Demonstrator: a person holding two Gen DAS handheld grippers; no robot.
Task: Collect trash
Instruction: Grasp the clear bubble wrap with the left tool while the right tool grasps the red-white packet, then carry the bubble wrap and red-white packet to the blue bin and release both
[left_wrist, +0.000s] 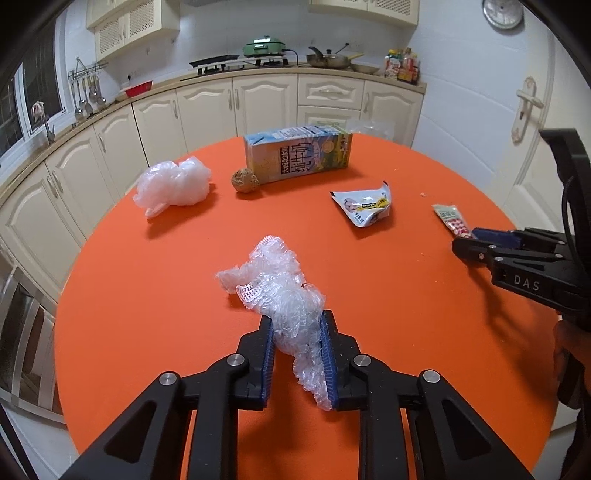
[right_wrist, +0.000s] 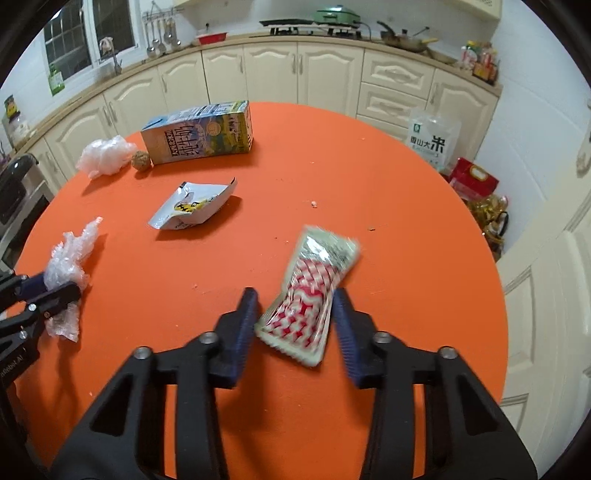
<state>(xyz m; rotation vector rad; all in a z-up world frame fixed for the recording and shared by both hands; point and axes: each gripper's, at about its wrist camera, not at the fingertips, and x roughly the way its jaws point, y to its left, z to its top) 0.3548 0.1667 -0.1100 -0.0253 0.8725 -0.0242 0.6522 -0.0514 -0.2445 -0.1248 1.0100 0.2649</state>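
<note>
On the round orange table (left_wrist: 369, 295), my left gripper (left_wrist: 297, 325) is shut on a crumpled clear plastic wrap (left_wrist: 280, 284), which also shows in the right wrist view (right_wrist: 68, 258). My right gripper (right_wrist: 295, 306) is open around a red-and-white snack wrapper (right_wrist: 312, 291) that lies between the fingers; the right finger touches it, the left stands apart. The same wrapper shows in the left wrist view (left_wrist: 452, 219) in front of my right gripper (left_wrist: 466, 240). A milk carton (left_wrist: 297, 153), a torn white pouch (left_wrist: 365, 205), a white plastic bag (left_wrist: 173, 182) and a brown ball (left_wrist: 244, 180) lie farther back.
Cream kitchen cabinets (left_wrist: 236, 99) curve behind the table. A rice bag (right_wrist: 434, 138) and red gift boxes (right_wrist: 474, 181) sit on the floor at the right. A door (left_wrist: 524, 110) stands at the right. Small crumbs (right_wrist: 314, 204) dot the table.
</note>
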